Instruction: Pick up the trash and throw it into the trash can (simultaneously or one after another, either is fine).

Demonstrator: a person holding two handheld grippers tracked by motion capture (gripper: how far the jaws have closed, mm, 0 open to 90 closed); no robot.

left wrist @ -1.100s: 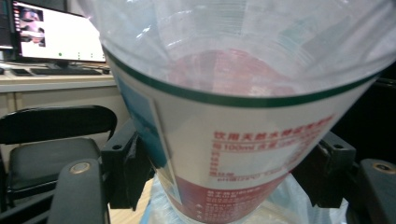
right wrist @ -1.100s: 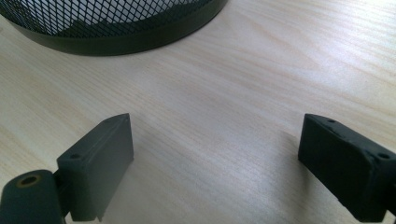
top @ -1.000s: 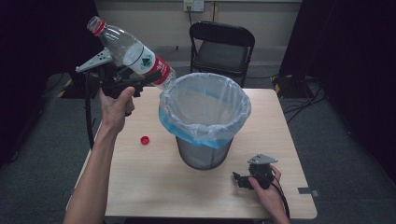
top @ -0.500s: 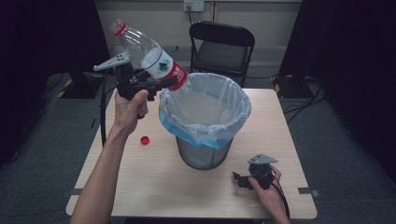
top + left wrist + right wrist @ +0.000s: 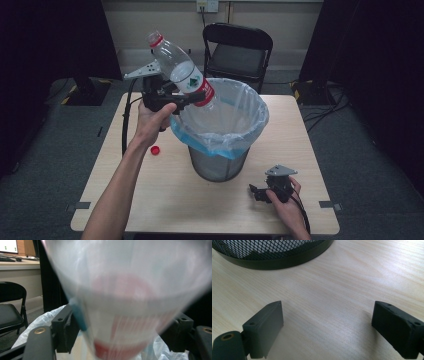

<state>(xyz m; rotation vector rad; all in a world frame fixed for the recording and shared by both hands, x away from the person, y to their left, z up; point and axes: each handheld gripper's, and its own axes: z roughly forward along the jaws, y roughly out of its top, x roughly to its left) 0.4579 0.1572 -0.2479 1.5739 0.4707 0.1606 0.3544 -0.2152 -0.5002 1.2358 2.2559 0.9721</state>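
Note:
A clear plastic bottle (image 5: pixel 182 75) with a red label and red cap tilts neck-up and to the left, its base over the near left rim of the black mesh bin (image 5: pixel 220 167). It sits between the jaws of my left gripper (image 5: pixel 192 96), which have just been opening. In the left gripper view the bottle (image 5: pixel 125 315) is motion-blurred while the jaws stay sharp, with slight gaps at both pads, so my left gripper (image 5: pixel 123 328) looks open around it. My right gripper (image 5: pixel 255 192) rests on the table at the front right, and its jaws (image 5: pixel 327 322) stand wide open with nothing between them.
A white and blue liner (image 5: pixel 250 125) drapes over the bin's rim. A loose red cap (image 5: pixel 155 150) lies on the wooden table (image 5: pixel 165 200) left of the bin. A black folding chair (image 5: pixel 235 50) stands behind the table. The bin's base (image 5: pixel 274 255) is close ahead of the right gripper.
My left hand has carried the bottle right and slightly down, from left of the bin to over its rim. The bottle has slid a little lower between the jaws. The right hand has not moved.

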